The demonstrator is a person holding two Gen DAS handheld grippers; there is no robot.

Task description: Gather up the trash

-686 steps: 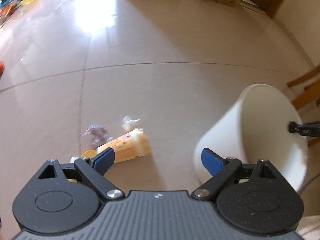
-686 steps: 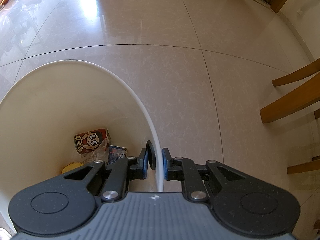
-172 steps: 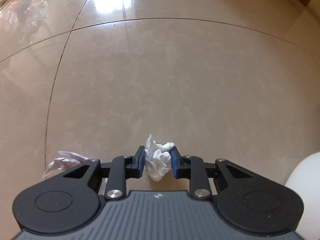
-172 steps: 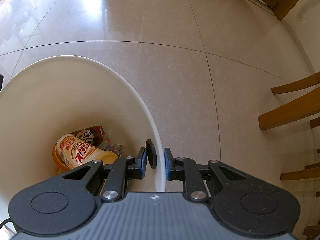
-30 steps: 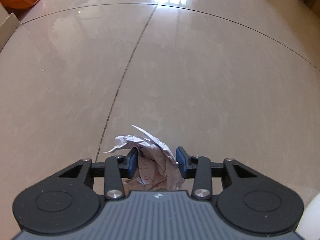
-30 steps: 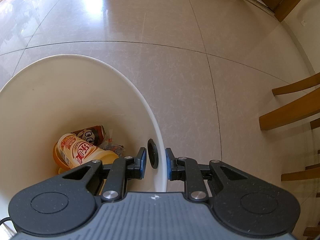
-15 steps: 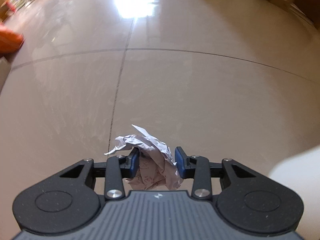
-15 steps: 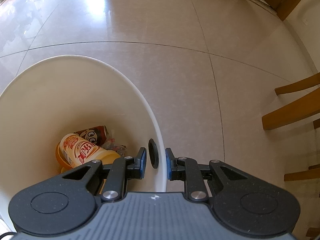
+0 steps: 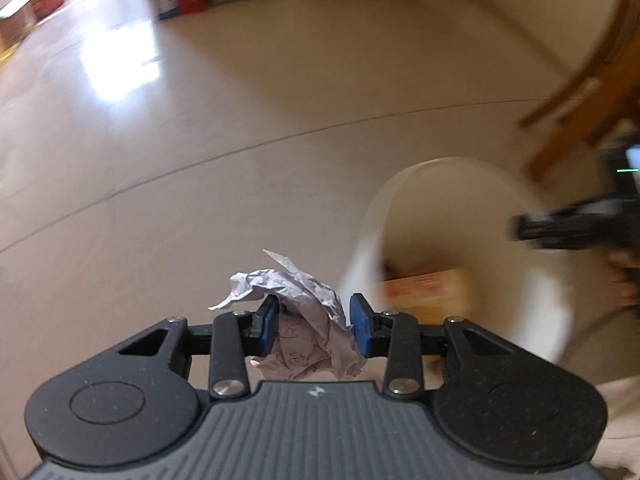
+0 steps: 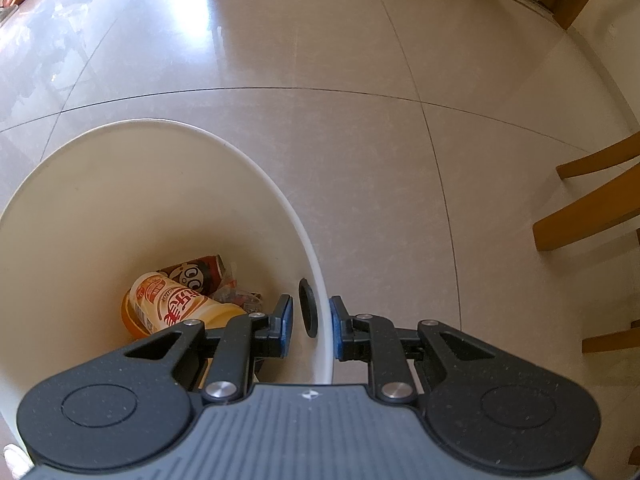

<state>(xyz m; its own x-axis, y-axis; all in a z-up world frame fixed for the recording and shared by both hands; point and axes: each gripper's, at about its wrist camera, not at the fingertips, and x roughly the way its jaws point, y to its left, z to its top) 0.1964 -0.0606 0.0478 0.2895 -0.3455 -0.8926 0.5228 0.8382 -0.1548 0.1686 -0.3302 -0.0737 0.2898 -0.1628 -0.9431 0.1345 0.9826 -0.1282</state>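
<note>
Paper wad (image 9: 308,320), crumpled, is pinched in your left tool (image 9: 314,324), held above the floor (image 9: 240,120) just left of the white bin (image 10: 100,184). Your right tool (image 10: 310,328) clamps narrow on the bin's near rim; cup (image 10: 176,308) and can (image 10: 196,272) lie inside.

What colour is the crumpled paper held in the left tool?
Pale lilac-white with faint red scribbles, on the crumpled paper; clearest in the left wrist view.

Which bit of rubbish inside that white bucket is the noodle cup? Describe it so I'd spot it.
Look into the white bucket and down to its bottom. The noodle cup lies on its side there, cream with red lettering and an orange lid; the dark can behind it has a cartoon face.
</note>
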